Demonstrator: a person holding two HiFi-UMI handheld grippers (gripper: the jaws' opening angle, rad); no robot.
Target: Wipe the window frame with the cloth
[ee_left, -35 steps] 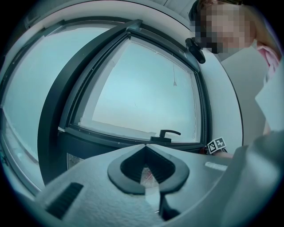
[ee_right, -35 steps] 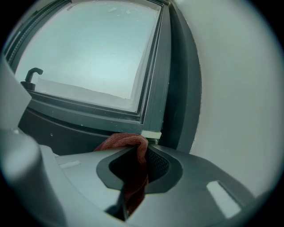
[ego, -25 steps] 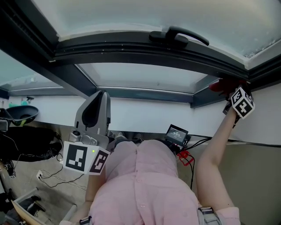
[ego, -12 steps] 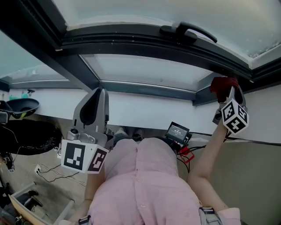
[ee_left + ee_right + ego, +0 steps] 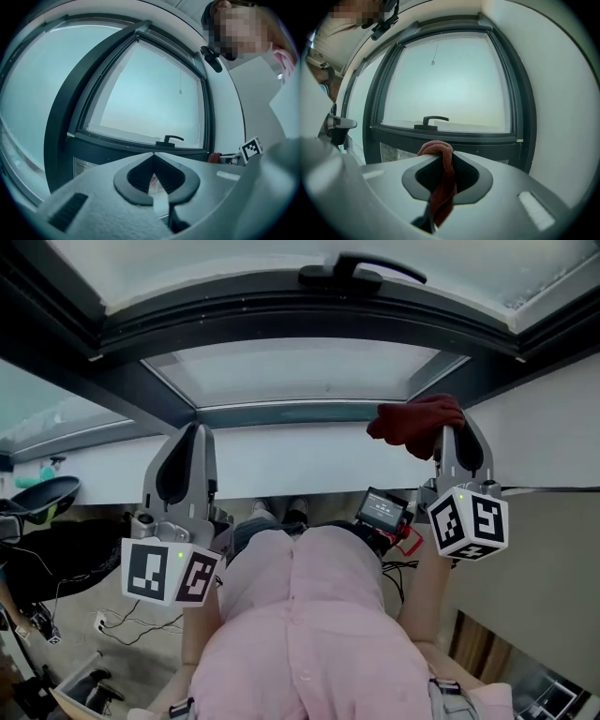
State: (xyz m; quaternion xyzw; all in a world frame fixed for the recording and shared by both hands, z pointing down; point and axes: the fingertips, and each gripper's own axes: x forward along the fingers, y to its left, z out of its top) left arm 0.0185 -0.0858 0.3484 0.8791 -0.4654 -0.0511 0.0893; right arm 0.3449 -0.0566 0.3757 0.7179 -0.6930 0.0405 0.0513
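The dark window frame arches across the top of the head view, with a black handle on its upper bar. A dark red cloth hangs bunched from my right gripper, which is shut on it and held off the frame, below its right corner. In the right gripper view the cloth droops between the jaws, with the handle straight ahead. My left gripper is shut and empty, low at the left. Its jaws meet at the tip, facing the frame.
A white wall runs below the window. A small screen device with red and black cables sits under it. A dark bowl-shaped object is at the left. Loose cables lie on the floor. The person's pink shirt fills the bottom middle.
The right gripper with the cloth has come away from the frame's right corner, moving left and down towards the person. The left gripper has barely moved.
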